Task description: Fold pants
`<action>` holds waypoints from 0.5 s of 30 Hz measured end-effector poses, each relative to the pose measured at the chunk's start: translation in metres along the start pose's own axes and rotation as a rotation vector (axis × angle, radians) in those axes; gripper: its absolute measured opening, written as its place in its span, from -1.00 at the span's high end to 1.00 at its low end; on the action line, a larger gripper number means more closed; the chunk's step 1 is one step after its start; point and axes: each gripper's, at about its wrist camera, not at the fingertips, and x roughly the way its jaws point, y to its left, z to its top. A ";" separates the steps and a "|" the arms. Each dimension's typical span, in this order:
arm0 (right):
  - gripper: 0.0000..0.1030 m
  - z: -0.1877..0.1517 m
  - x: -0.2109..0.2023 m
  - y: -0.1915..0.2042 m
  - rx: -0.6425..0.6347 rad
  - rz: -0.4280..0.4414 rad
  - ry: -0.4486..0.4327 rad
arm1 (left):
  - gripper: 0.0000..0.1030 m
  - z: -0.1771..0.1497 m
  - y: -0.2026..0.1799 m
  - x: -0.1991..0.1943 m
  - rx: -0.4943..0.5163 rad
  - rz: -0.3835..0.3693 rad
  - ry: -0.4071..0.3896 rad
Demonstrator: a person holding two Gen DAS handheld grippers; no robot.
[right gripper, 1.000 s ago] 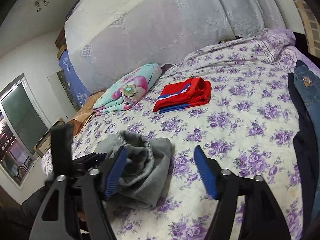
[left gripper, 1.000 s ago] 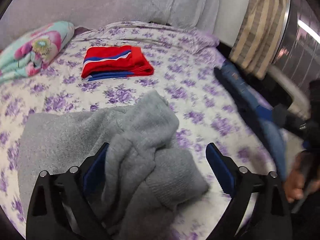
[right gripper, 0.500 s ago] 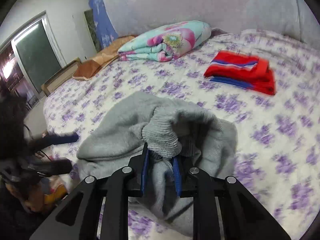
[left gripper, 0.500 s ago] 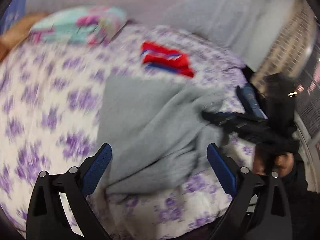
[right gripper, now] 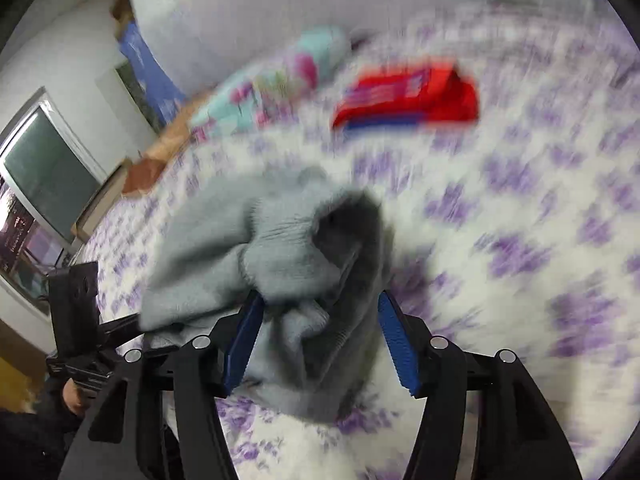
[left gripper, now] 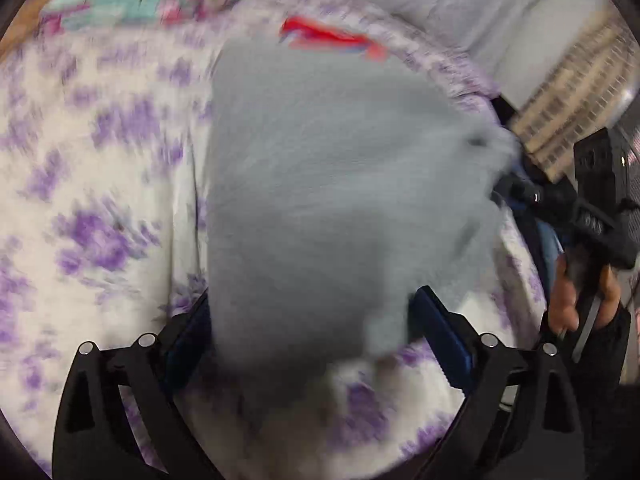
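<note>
Purple-flowered bed carried grey pants, bunched between both spread-apart tools: left tool and right tool, neither clamped.

Heavy motion blur both views; purple-flowered white bedsheet smeared, fisheye edges vignette black, soft even indoor light.

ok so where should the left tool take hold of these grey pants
Probably at the near end of the grey pants, which already lies between the open left tool fingers; close straight ahead from the bed's edge. That end seems flatter than the bunched ribbed end lying in the open right tool.
</note>
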 end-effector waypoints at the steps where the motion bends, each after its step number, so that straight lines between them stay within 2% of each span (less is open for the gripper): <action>1: -0.16 0.006 -0.022 0.005 -0.017 -0.028 -0.066 | -0.81 0.000 -0.007 -0.014 0.031 0.007 -0.033; 3: -0.12 0.018 -0.051 0.014 -0.031 0.003 -0.166 | -0.82 0.005 -0.021 -0.047 0.091 0.000 -0.147; 5: -0.08 0.034 -0.065 0.027 -0.058 0.109 -0.254 | -0.84 0.016 -0.035 -0.066 0.130 0.005 -0.261; 7: -0.08 0.040 -0.055 0.042 -0.093 0.153 -0.274 | -0.90 0.031 -0.041 -0.052 0.124 -0.015 -0.268; 8: -0.07 0.043 -0.035 0.044 -0.093 0.146 -0.216 | -0.90 0.038 -0.041 -0.041 0.118 -0.023 -0.246; 10: -0.07 0.035 0.025 0.035 -0.036 0.085 0.010 | -0.89 0.039 -0.033 0.016 0.080 -0.008 -0.062; 11: -0.08 0.020 0.059 0.022 0.002 0.058 0.153 | -0.90 0.029 -0.029 0.040 0.096 0.033 -0.007; 12: -0.09 0.008 0.072 0.012 0.023 0.063 0.183 | -0.90 0.023 -0.030 0.044 0.122 0.044 -0.012; 13: -0.14 -0.002 0.066 0.002 0.031 0.120 0.115 | -0.90 0.016 -0.032 0.042 0.157 0.054 -0.034; 14: -0.30 -0.004 0.060 -0.001 0.043 0.126 0.128 | -0.90 0.013 -0.034 0.040 0.173 0.053 -0.034; 15: -0.30 -0.004 0.057 -0.004 0.077 0.149 0.141 | -0.90 0.014 -0.034 0.032 0.162 0.031 -0.029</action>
